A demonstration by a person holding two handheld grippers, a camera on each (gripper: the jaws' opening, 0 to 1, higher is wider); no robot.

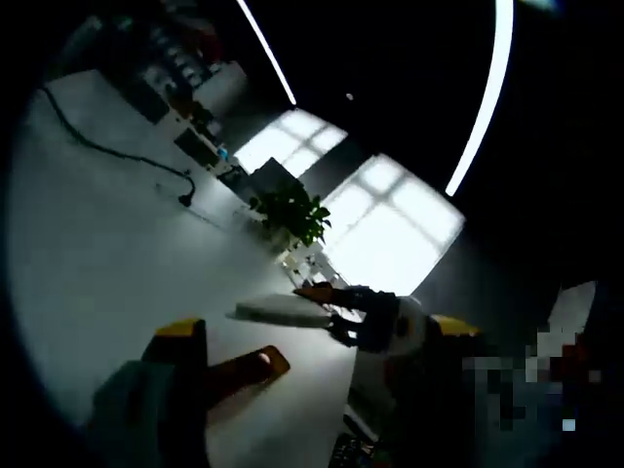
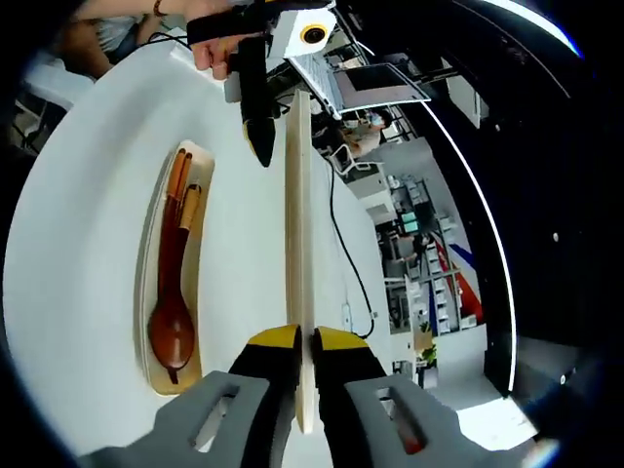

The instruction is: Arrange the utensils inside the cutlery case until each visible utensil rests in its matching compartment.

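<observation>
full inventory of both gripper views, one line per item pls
Cutlery case: 1, pale wood, on the white table left of the lid.
Spoon: 1, dark red-brown, inside the case.
Chopsticks: brown, in the case beside the spoon's handle; count unclear.
Case lid: 1, pale wood, seen edge-on, clamped between the right jaws.
Table: 1, white.
Cable: 1, black, on the table right of the lid.
Laptop: 1, open, at the far table edge.
Potted plant: 1, green, by the bright windows.
Person's hand: 1, holding the left hand-held gripper.
Left hand-held gripper: black, near the lid's far end.
Right hand-held gripper: yellow-tipped, shut on the lid.
</observation>
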